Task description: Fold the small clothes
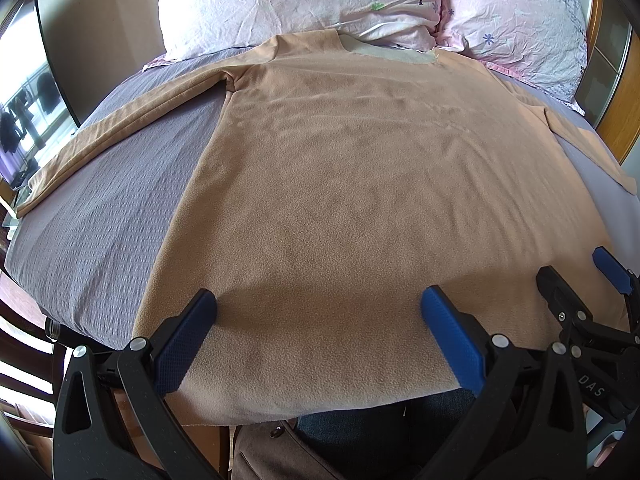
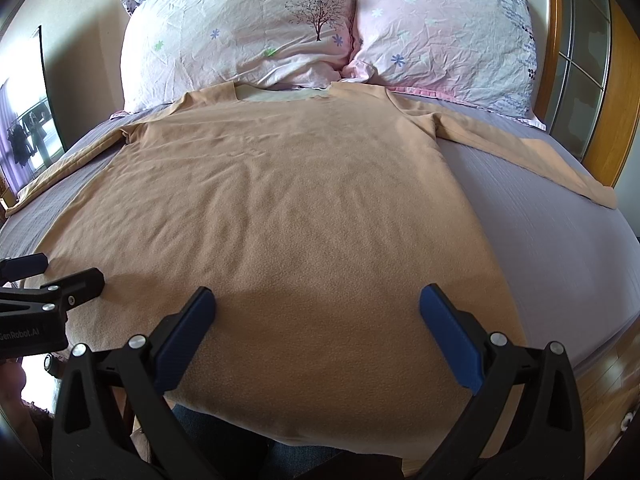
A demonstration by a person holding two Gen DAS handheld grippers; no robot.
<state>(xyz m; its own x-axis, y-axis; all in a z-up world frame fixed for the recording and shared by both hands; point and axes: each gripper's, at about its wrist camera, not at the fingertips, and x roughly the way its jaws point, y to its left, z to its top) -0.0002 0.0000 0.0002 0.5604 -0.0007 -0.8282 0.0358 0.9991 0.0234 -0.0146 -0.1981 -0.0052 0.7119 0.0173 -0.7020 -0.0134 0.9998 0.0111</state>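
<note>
Left tool (image 1: 318, 316) with blue-padded black fingers spread apart, empty, over the hem of a tan long-sleeved fleece shirt (image 1: 360, 184). Right tool (image 2: 318, 316) likewise spread apart, empty, over the same hem. Shirt lies flat on the grey quilted bed (image 1: 104, 216), sleeves out to both sides, collar by two pink floral pillows (image 2: 248, 36).
</note>
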